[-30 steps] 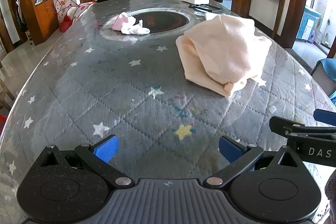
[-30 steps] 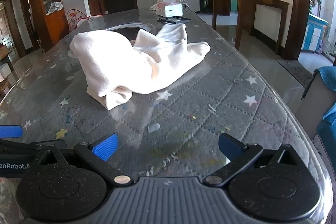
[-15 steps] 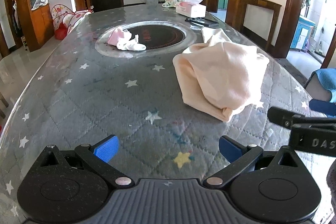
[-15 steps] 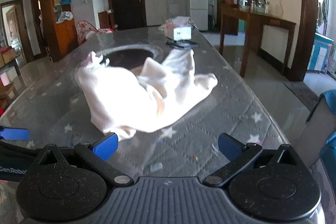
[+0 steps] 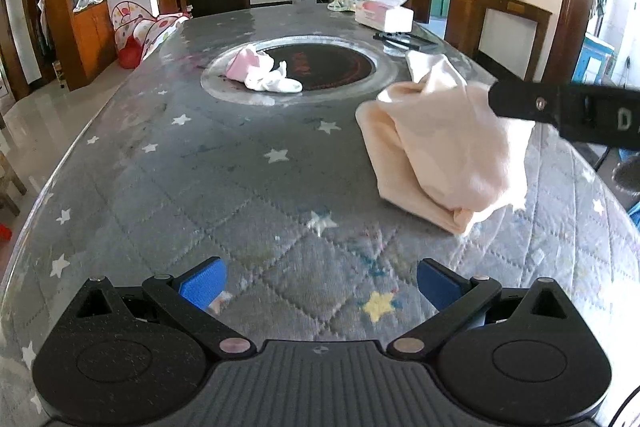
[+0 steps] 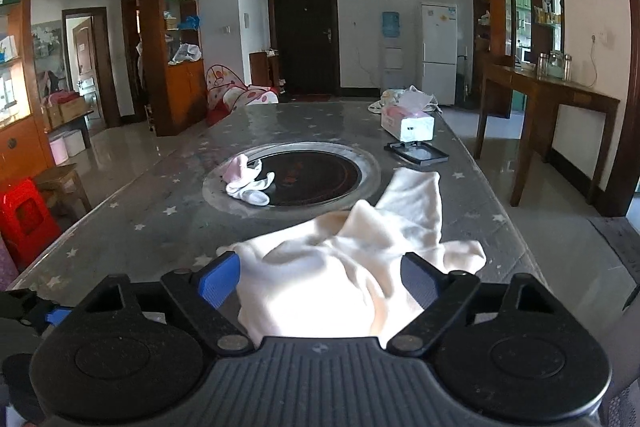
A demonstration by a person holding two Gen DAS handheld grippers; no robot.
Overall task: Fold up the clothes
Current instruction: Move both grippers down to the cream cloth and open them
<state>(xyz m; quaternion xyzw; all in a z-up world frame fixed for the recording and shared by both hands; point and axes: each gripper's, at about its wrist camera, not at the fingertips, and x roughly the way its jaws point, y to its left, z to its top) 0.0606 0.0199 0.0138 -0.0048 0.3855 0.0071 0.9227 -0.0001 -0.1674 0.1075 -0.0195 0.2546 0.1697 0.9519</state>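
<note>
Since a second ago the right tongs [image 6: 320, 277] have risen and come over the cream garment [image 5: 444, 143], which earlier lay well ahead of them; their jaws have just been closing a little yet stand spread, the crumpled cloth seen between the blue pads [image 6: 218, 279], whether touching I cannot tell. The garment lies in a heap on the right half of the desk [image 5: 192, 187], near its right edge, one sleeve reaching far toward the round inset plate [image 6: 352, 193]. The left tongs [image 5: 318, 281] hover spread and empty over bare quilted cover, with open room to the left. Small pink and white clothes [image 5: 260, 73] lie on the plate's left rim, a tissue box [image 6: 408, 123] farther off.
</note>
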